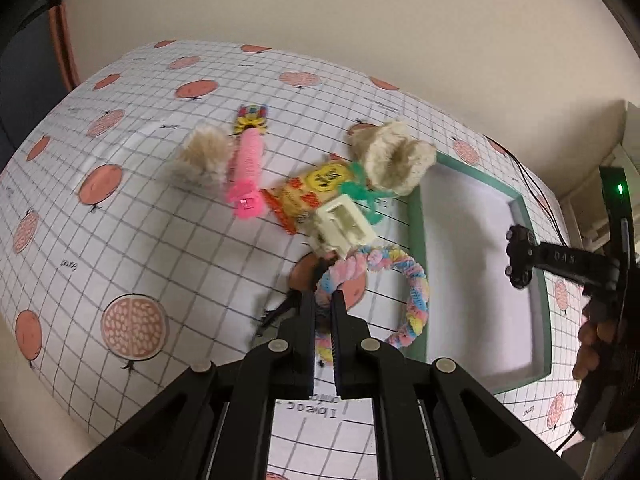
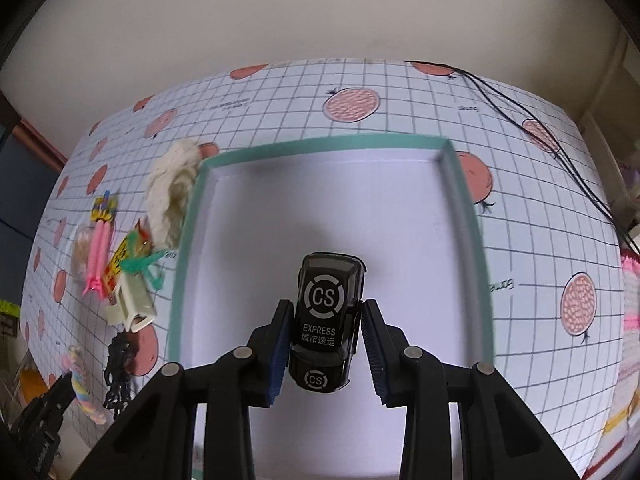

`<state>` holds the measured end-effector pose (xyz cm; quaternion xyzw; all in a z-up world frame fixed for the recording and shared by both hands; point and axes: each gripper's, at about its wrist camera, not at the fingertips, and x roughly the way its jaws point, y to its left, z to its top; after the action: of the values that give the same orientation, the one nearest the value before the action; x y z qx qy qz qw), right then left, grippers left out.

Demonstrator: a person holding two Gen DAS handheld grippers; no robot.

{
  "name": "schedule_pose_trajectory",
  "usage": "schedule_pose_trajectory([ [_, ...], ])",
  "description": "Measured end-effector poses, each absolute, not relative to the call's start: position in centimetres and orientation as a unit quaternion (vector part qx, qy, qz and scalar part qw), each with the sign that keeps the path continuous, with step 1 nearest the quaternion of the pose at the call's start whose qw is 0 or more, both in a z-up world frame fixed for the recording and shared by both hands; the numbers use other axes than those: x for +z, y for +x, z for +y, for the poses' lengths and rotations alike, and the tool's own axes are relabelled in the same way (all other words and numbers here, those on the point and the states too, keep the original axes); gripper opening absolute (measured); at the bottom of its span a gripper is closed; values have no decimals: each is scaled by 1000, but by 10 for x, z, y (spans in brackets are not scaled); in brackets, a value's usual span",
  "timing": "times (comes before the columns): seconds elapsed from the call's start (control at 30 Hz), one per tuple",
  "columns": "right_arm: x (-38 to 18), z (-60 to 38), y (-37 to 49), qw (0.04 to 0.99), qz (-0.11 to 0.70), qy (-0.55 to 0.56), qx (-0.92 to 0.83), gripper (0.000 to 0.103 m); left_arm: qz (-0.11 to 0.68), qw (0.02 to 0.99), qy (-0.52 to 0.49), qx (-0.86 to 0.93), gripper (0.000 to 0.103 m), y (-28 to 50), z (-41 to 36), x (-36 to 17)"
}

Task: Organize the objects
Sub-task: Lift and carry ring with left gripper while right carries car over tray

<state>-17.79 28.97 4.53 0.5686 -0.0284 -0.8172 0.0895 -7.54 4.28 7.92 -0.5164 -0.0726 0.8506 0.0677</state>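
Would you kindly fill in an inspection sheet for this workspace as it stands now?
Surface: table under a grid cloth printed with pink fruit.
Job's things: green-rimmed tray, white inside; black toy car over it; pastel ring; pink clip; cream clip; snack packet; two fluffy pieces; black clip.
Clutter: nothing seen beyond these.
Grippers: left tool closed on the ring; right tool around the car, though contact is unclear.
Cables: thin black leads across the far right corner.
Surroundings: plain beige wall behind.
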Motion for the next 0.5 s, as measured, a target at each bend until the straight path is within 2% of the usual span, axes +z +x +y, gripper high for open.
schedule_pose_trajectory([
  [0.23, 44, 311, -193, 76, -34, 565, -821, 37, -39, 100, -511, 853, 7, -77, 77, 79],
  [0.5, 44, 330, -201, 75, -55, 559, -824, 37, -42, 140, -498, 855, 7, -81, 108, 86],
])
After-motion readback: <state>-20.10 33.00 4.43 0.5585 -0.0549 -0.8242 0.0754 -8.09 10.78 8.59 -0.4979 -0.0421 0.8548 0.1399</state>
